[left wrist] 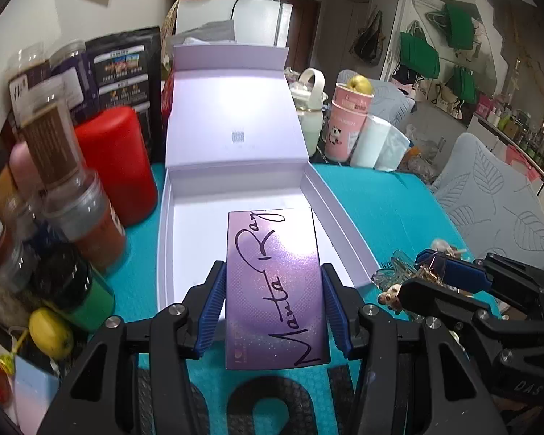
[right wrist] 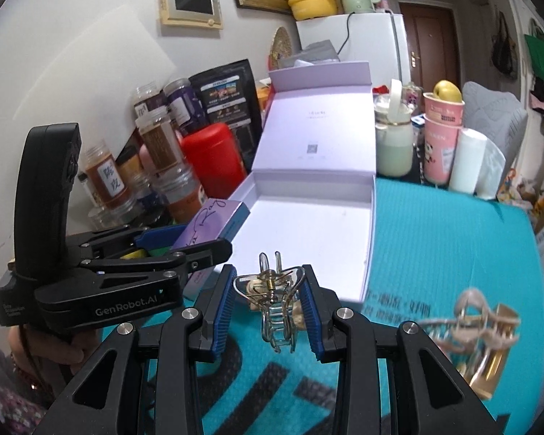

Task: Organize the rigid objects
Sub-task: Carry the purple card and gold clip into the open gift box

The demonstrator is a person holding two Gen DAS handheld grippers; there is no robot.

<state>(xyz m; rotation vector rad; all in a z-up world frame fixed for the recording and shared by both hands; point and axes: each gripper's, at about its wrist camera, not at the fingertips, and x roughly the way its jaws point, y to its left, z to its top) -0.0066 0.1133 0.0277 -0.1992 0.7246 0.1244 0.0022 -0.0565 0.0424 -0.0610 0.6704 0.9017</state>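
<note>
Purple case (left wrist: 275, 290) was stiff and flat, with a glossy face that looked slippery, and I judged it light; the best hold was across its two long edges, near the end closest to the hand. It sat between the blue pads (left wrist: 214, 308) of the left gripper (left wrist: 273, 311), which pinched it on both long sides, and its far end reached out over the floor of the white box (left wrist: 196, 232). Seen from the right wrist, the case hung above the near left corner of the box, not resting on it.

The hair claw (right wrist: 272, 301) was a thin metal thing with a spring and fine teeth, hard but easy to bend or to let swing, so a hold across its body near the spring seemed safest. The right gripper (right wrist: 268, 311) pinched it there, teeth pointing toward the hand, just before the near edge of the box. A second clip (right wrist: 471, 333), gold and blurred, lay on the teal mat (right wrist: 453, 239) to the right of the box, well apart from it. The box stood open, its lid upright behind
</note>
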